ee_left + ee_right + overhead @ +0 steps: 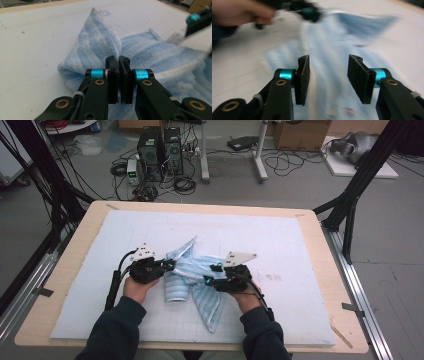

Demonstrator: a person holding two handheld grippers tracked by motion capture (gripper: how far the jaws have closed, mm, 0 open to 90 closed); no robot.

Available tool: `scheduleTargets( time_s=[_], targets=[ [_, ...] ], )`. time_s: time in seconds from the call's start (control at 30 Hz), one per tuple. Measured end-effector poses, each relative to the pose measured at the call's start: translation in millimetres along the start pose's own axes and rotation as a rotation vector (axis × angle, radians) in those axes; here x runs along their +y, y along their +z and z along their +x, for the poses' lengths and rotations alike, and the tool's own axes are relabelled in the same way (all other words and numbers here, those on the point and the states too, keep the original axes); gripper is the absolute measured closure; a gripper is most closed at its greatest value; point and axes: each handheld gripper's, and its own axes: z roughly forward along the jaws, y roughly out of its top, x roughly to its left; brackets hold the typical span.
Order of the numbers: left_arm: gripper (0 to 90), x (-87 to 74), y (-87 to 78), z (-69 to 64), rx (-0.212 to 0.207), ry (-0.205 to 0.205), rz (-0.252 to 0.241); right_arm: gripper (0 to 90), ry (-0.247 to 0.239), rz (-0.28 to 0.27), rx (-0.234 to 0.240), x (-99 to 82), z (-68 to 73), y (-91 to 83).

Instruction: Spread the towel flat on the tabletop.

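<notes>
two claws are working a crumpled blue striped towel (192, 277) mid-frame: left claw (118, 60) is pinching its fold, right claw (328, 75) is gaping empty just right of it.

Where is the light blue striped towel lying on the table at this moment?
In the high view, the light blue striped towel lies crumpled on the white padded mat, near its front middle, between the left claw and the right claw.
</notes>
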Motion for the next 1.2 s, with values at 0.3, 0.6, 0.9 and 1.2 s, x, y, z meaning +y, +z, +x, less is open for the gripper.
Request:
scheduleTargets(
  time_s=[0.3,0.6,0.9,1.2],
  targets=[
    [86.1,-0.3,-17.9,-2.3,0.024,0.036,0.009,43.8,0.115,0.164,-0.264,-18.5,-55.2,3.1],
    [86.1,-16.9,-31.6,7.1,0.048,0.000,0.011,80.3,0.092,0.247,-0.191,-24.9,-53.6,17.5],
    [86.0,-30.4,-42.9,14.0,0.071,-0.006,0.046,84.1,0.112,0.254,-0.298,-43.1,-53.2,-19.1],
    [86.0,-34.4,-46.6,7.3,0.074,0.008,0.067,84.0,0.151,0.229,-0.347,-77.5,-44.9,-70.3]
  ],
)
